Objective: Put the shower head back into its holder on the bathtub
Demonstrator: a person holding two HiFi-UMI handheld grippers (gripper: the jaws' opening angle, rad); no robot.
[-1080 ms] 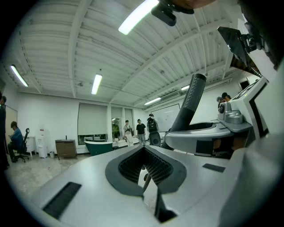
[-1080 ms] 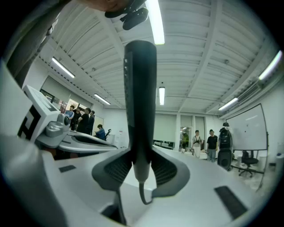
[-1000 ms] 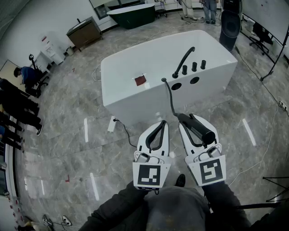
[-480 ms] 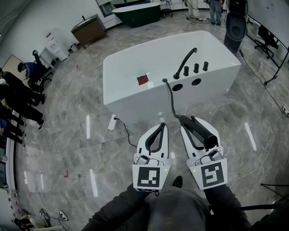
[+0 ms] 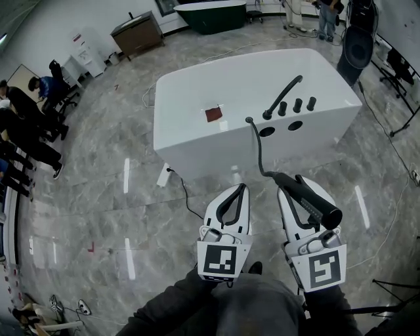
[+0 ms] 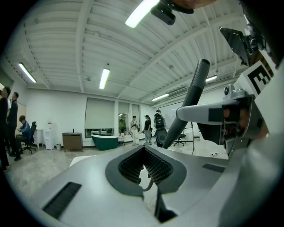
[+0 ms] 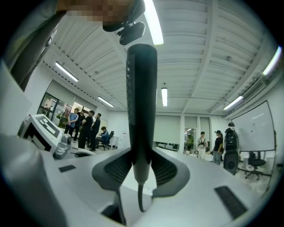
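Observation:
A white bathtub (image 5: 197, 85) stands ahead, with a black faucet (image 5: 285, 92), three knobs (image 5: 296, 105) and two dark holes (image 5: 267, 131) on its near deck. A black hose (image 5: 258, 147) runs from the deck down to the black shower head (image 5: 308, 197). My right gripper (image 5: 287, 180) is shut on that shower head, whose handle (image 7: 142, 111) stands upright between the pads in the right gripper view. My left gripper (image 5: 241, 189) hangs beside it, shut and empty, short of the tub. The left gripper view shows the shower head (image 6: 191, 97) to its right.
A red patch (image 5: 214, 114) lies on the tub's rim. A power cable (image 5: 184, 190) trails on the marble floor at the tub's foot. Several people (image 5: 26, 125) are at the far left. A dark green tub (image 5: 216, 13), a cabinet (image 5: 138, 31) and a black speaker (image 5: 357, 46) stand behind.
Both grippers sit lower in the head view, the right one also further right, still holding the shower head. The tub has shifted up and to the right in the picture.

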